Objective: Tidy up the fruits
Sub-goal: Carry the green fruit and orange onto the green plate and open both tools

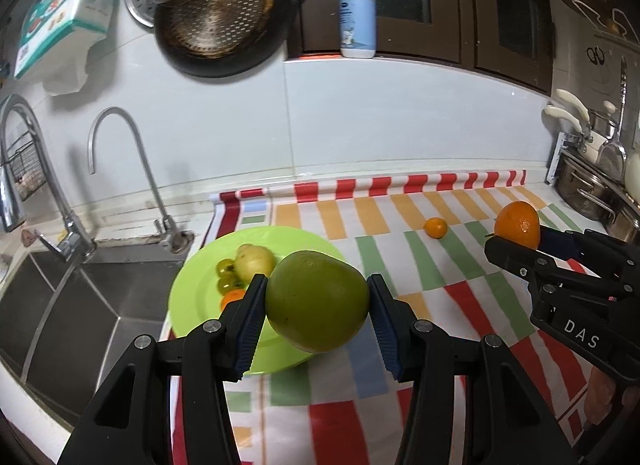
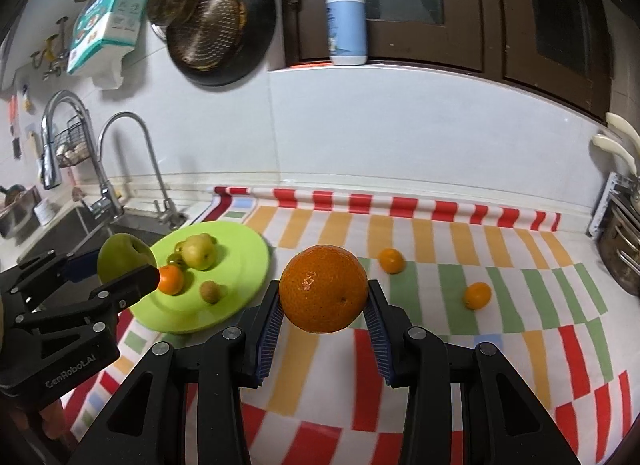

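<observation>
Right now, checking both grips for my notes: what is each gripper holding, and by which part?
Left gripper clamps the round green fruit by its sides; right gripper clamps the large orange likewise.

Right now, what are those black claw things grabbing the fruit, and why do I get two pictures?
The claws are two grabbers, and a person holds one in each hand. Each has a small camera looking along its fingers, so you get one picture from each. In the left picture, the left gripper squeezes a big green fruit. In the right picture, the right gripper squeezes a large orange. Below them a striped cloth covers the kitchen counter. A green plate on it already holds several small fruits. Two small oranges sit loose on the cloth. A sink is at the left.
</observation>
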The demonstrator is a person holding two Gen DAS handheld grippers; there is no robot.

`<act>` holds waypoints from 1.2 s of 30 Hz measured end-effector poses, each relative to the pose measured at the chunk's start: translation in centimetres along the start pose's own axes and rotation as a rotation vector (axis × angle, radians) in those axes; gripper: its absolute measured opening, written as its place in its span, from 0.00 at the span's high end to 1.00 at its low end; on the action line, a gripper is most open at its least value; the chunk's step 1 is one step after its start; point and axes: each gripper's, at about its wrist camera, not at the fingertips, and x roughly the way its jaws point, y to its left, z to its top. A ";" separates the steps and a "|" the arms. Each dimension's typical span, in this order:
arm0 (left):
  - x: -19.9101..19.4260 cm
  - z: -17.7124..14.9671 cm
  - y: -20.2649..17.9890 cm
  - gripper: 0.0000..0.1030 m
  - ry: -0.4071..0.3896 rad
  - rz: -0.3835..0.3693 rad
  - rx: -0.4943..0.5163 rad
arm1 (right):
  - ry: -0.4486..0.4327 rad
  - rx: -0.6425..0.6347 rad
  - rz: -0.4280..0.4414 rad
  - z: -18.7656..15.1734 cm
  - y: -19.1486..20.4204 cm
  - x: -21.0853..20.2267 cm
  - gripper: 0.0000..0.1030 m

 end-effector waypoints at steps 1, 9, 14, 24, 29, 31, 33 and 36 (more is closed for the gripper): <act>-0.1 -0.1 0.4 0.52 0.002 0.006 -0.003 | 0.001 -0.003 0.005 0.0 0.3 0.0 0.60; -0.1 -0.7 2.5 0.52 0.019 0.046 -0.021 | 0.006 -0.038 0.056 0.4 2.8 1.0 0.60; 1.0 -1.0 3.4 0.52 0.038 0.057 -0.032 | 0.016 -0.065 0.084 0.8 3.8 2.3 0.60; 4.5 -1.5 4.6 0.52 0.096 0.055 -0.071 | 0.055 -0.114 0.129 1.6 5.2 6.2 0.60; 6.4 -2.0 4.6 0.52 0.133 0.053 -0.069 | 0.081 -0.133 0.151 1.6 5.8 8.3 0.60; 7.1 -2.3 4.6 0.52 0.150 0.056 -0.062 | 0.096 -0.134 0.163 1.6 6.0 9.4 0.60; 7.7 -2.4 4.7 0.52 0.164 0.056 -0.060 | 0.110 -0.134 0.169 1.5 6.3 10.3 0.60; 8.3 -2.6 4.9 0.52 0.175 0.057 -0.062 | 0.138 -0.141 0.188 1.3 6.8 11.9 0.60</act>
